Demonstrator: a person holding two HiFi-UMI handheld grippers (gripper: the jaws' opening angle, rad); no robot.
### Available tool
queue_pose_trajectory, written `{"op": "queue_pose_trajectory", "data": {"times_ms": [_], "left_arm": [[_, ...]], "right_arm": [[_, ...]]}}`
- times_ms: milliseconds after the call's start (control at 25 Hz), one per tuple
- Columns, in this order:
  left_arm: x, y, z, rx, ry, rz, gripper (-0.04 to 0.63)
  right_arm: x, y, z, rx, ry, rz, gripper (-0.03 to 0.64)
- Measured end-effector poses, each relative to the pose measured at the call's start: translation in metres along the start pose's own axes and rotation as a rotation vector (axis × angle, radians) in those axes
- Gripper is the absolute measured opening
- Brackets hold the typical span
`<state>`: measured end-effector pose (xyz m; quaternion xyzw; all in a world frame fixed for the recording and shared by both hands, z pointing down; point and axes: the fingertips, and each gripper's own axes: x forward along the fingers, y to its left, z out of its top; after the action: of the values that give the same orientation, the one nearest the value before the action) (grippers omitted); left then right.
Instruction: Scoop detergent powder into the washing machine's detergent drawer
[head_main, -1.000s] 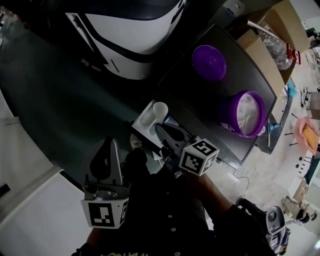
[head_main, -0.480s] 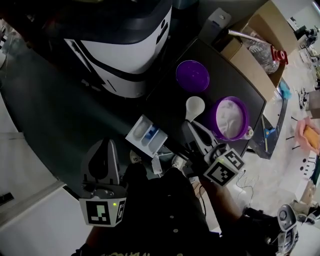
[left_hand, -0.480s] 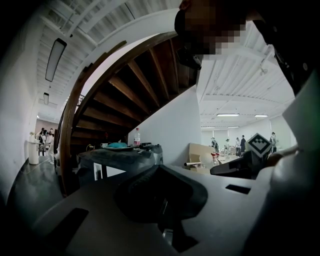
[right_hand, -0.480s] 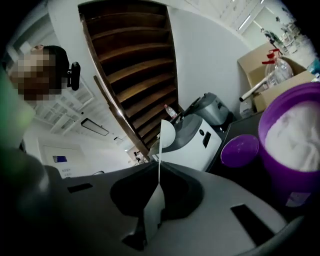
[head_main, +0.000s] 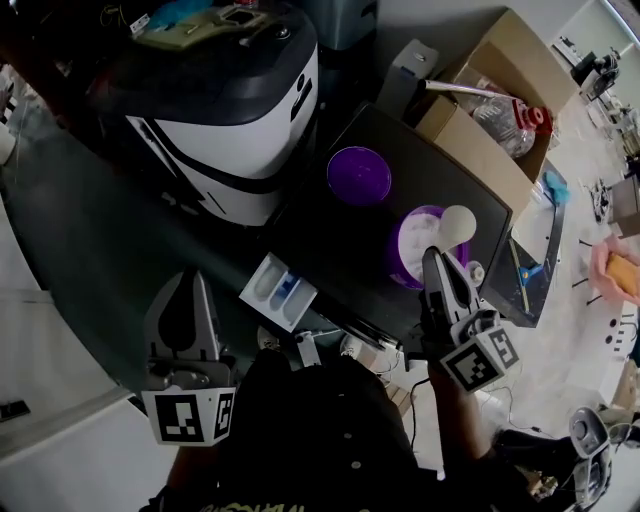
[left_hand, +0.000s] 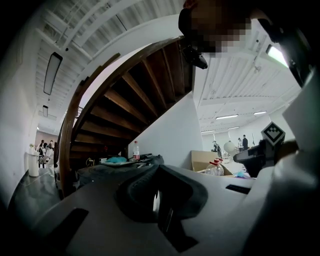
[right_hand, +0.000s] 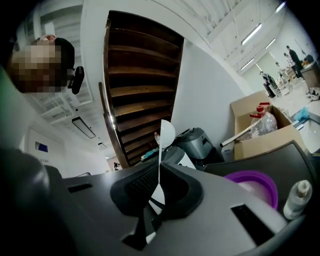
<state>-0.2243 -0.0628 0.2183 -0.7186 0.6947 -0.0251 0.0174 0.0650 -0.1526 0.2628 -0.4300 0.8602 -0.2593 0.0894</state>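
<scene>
Detergent powder (head_main: 418, 246) fills the purple tub (head_main: 394, 264) on the dark table (head_main: 470, 190). The white scoop (head_main: 458, 224) is over the tub's far rim, its handle pinched between the closed jaws of the right gripper (head_main: 437, 262). The white drawer (head_main: 278, 292) sits left of the tub, at the table's edge. The left gripper (head_main: 186, 285) holds nothing, its jaws together.
</scene>
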Motion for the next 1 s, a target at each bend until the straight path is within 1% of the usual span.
{"op": "queue_pose_trajectory", "data": {"times_ms": [200, 320, 440, 600, 720, 1000], "left_arm": [[0.003, -0.005, 0.013, 0.021, -0.035, 0.006, 0.015], [0.005, -0.008, 0.022, 0.039, -0.055, 0.01, 0.015], [0.005, -0.01, 0.032, 0.06, -0.077, 0.014, 0.015], [0.002, -0.014, 0.04, 0.083, -0.101, 0.018, 0.015], [0.001, -0.018, 0.044, 0.094, -0.11, 0.019, 0.015], [0.001, -0.028, 0.049, 0.119, -0.123, 0.009, 0.015]], "right_arm": [[-0.028, -0.019, 0.032, -0.07, -0.082, -0.058, 0.032], [-0.042, -0.031, 0.047, -0.128, -0.118, -0.102, 0.034], [-0.055, -0.041, 0.06, -0.16, -0.15, -0.14, 0.034], [-0.071, -0.051, 0.07, -0.213, -0.183, -0.182, 0.034], [-0.079, -0.056, 0.074, -0.233, -0.198, -0.202, 0.034], [-0.085, -0.059, 0.075, -0.261, -0.198, -0.213, 0.032]]}}
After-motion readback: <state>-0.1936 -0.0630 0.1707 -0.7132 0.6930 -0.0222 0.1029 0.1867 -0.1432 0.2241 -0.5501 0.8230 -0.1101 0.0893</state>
